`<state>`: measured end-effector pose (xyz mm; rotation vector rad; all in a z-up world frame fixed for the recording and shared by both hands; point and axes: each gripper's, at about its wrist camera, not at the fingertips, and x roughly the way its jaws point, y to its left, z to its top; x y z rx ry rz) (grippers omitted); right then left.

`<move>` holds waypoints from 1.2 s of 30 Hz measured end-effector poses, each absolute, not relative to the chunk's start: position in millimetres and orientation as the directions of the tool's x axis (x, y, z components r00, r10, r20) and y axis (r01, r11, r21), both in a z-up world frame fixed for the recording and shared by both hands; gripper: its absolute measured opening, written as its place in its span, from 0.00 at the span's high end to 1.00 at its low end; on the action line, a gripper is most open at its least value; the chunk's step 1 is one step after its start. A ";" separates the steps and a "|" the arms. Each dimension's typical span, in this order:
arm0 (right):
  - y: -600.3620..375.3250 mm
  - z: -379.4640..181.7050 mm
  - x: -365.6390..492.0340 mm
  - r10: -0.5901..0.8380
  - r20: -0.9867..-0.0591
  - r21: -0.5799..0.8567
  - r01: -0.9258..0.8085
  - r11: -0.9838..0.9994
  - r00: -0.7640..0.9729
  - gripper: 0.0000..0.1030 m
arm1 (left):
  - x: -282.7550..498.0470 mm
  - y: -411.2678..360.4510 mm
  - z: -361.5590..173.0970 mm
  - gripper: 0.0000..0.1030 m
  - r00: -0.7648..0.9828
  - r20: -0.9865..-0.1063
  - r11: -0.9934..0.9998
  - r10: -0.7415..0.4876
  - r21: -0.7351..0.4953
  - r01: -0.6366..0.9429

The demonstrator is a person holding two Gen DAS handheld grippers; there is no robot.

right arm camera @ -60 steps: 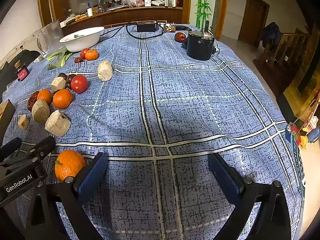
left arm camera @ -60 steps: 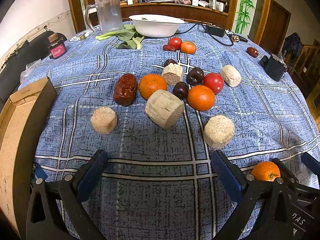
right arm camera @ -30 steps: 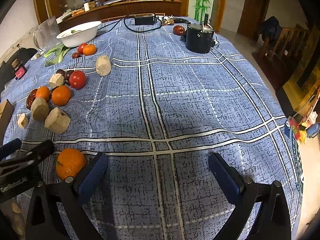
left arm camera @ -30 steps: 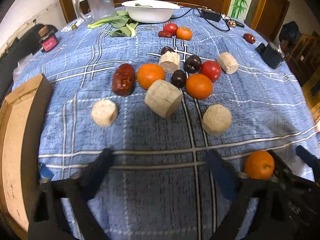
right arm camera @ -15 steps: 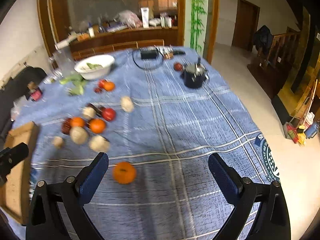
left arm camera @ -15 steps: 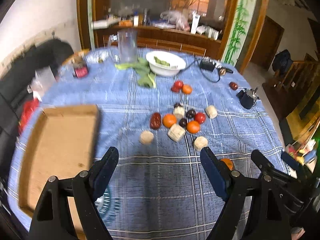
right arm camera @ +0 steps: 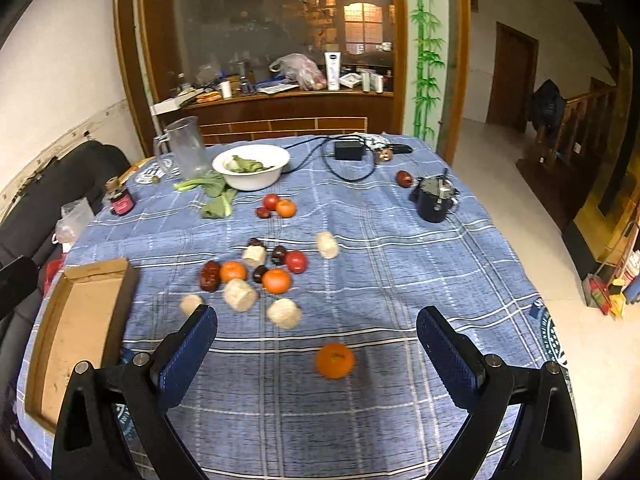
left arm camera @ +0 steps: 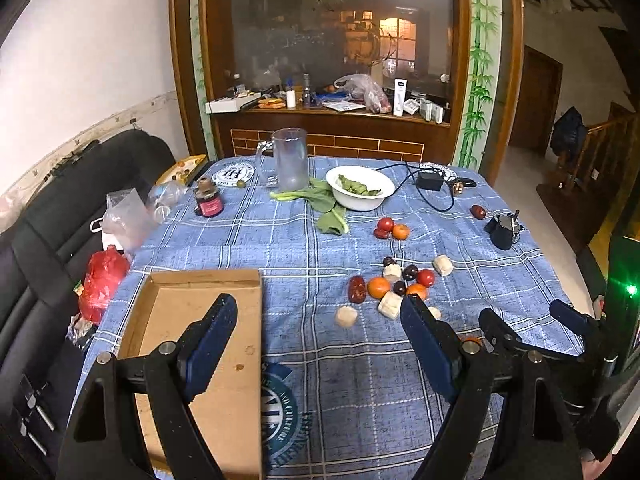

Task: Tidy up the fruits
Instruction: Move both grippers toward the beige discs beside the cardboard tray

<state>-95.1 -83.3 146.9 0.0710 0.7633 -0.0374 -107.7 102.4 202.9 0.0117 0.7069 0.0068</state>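
Grippers: your left gripper (left arm camera: 318, 334) and right gripper (right arm camera: 316, 338) both gape wide, empty. Lone orange (right arm camera: 335, 360) lies nearest you, right of cardboard tray (right arm camera: 76, 332). Tray holds nothing. Fruit cluster (right arm camera: 260, 272) sits beyond, unsorted. Sorting seemingly not begun.

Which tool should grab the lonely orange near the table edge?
Probably the right tool: the orange lies between its open fingers, just ahead. The left tool faces the cardboard tray, with that orange off to its side.
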 end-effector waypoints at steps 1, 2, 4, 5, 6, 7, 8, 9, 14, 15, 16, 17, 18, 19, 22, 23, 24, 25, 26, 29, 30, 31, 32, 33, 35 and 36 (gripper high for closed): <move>-80.9 147.3 -95.1 -0.002 -0.690 0.052 0.053 0.997 0.724 0.02 | -108.9 104.0 202.4 0.19 0.760 -0.650 1.000 0.016 0.020 -0.005; -78.0 148.0 -95.3 0.001 -0.687 0.051 0.047 0.998 0.727 0.02 | -109.3 104.8 202.8 0.19 0.761 -0.648 0.999 0.026 0.031 -0.007; -75.1 148.7 -96.6 0.004 -0.683 0.048 0.040 0.998 0.731 0.02 | -111.1 105.6 203.2 0.19 0.763 -0.645 0.999 0.034 0.044 -0.007; -74.0 148.8 -96.8 0.007 -0.682 0.050 0.038 0.998 0.731 0.02 | -112.1 105.4 202.4 0.19 0.763 -0.645 0.999 0.035 0.047 -0.006; -74.0 148.5 -96.8 0.009 -0.683 0.053 0.038 0.998 0.730 0.02 | -113.2 104.8 202.1 0.19 0.764 -0.644 0.999 0.036 0.052 -0.003; -73.7 148.0 -97.0 0.011 -0.685 0.056 0.038 0.998 0.729 0.02 | -114.6 103.9 201.8 0.19 0.766 -0.642 0.998 0.038 0.056 -0.003; -74.1 146.9 -96.6 0.012 -0.687 0.059 0.039 0.998 0.726 0.02 | -115.8 103.2 201.7 0.19 0.767 -0.640 0.998 0.042 0.062 -0.003; -74.5 145.9 -96.9 0.013 -0.689 0.060 0.040 0.997 0.725 0.02 | -116.5 102.4 201.5 0.19 0.768 -0.638 0.998 0.046 0.070 -0.002; -77.3 140.8 -97.6 0.020 -0.700 0.071 0.043 0.997 0.714 0.02 | -117.0 98.2 197.6 0.19 0.763 -0.644 0.996 0.060 0.093 0.000; -78.6 139.3 -97.2 0.021 -0.703 0.074 0.043 0.996 0.711 0.02 | -116.4 97.3 195.8 0.19 0.758 -0.649 0.995 0.061 0.096 0.002; -79.0 137.8 -96.9 0.023 -0.706 0.075 0.042 0.996 0.708 0.02 | -115.4 96.5 194.4 0.19 0.754 -0.654 0.995 0.062 0.098 0.003; -79.7 136.2 -96.5 0.024 -0.710 0.075 0.042 0.996 0.704 0.02 | -114.9 95.2 192.2 0.19 0.749 -0.659 0.995 0.064 0.101 0.004; -79.9 134.7 -95.7 0.024 -0.713 0.074 0.042 0.996 0.701 0.02 | -114.4 94.2 190.9 0.19 0.747 -0.661 0.995 0.066 0.103 0.004; -80.8 133.1 -95.6 0.025 -0.715 0.076 0.041 0.996 0.698 0.02 | -113.7 93.4 189.5 0.19 0.744 -0.665 0.994 0.069 0.106 0.003; -84.6 129.6 -94.0 0.031 -0.723 0.081 0.041 0.996 0.691 0.02 | -110.6 92.6 185.4 0.19 0.735 -0.675 0.994 0.072 0.107 0.001; -86.6 128.1 -92.5 0.033 -0.726 0.083 0.041 0.996 0.687 0.02 | -107.2 94.2 181.9 0.19 0.724 -0.686 0.995 0.068 0.098 -0.001; -88.8 126.9 -91.5 0.033 -0.729 0.085 0.042 0.995 0.684 0.02 | -104.7 97.0 179.3 0.19 0.714 -0.697 0.996 0.064 0.086 -0.006; -94.7 124.1 -90.0 0.032 -0.734 0.090 0.051 0.995 0.678 0.02 | -101.7 102.0 175.6 0.19 0.700 -0.711 0.997 0.062 0.069 -0.018; -99.6 121.4 -89.6 0.028 -0.738 0.094 0.061 0.994 0.674 0.02 | -96.5 110.6 169.6 0.19 0.680 -0.731 0.998 0.062 0.043 -0.044; -120.4 110.0 -86.4 0.009 -0.759 0.103 0.106 0.989 0.652 0.02 | -87.3 129.4 155.2 0.19 0.638 -0.767 0.995 0.069 0.007 -0.100; -126.9 105.9 -85.9 0.002 -0.766 0.105 0.121 0.987 0.643 0.02 | -84.5 136.1 149.6 0.19 0.624 -0.778 0.993 0.066 -0.009 -0.116; -134.0 101.3 -85.7 -0.004 -0.774 0.107 0.137 0.985 0.633 0.02 | -82.0 141.7 144.4 0.19 0.611 -0.789 0.991 0.060 -0.025 -0.129; -141.6 95.8 -85.0 -0.009 -0.784 0.109 0.152 0.982 0.620 0.02 | -78.9 145.5 138.4 0.19 0.598 -0.800 0.990 0.050 -0.041 -0.137; -147.0 91.9 -84.2 -0.011 -0.792 0.111 0.161 0.981 0.610 0.02 | -76.8 146.2 134.7 0.19 0.590 -0.806 0.989 0.044 -0.048 -0.138; -154.5 83.5 -81.1 -0.001 -0.808 0.119 0.164 0.979 0.589 0.02 | -69.5 142.1 124.1 0.19 0.572 -0.820 0.992 0.025 -0.052 -0.118; -155.0 80.4 -78.8 0.011 -0.814 0.124 0.155 0.980 0.581 0.02 | -65.7 140.1 119.6 0.19 0.565 -0.825 0.993 0.010 -0.058 -0.103</move>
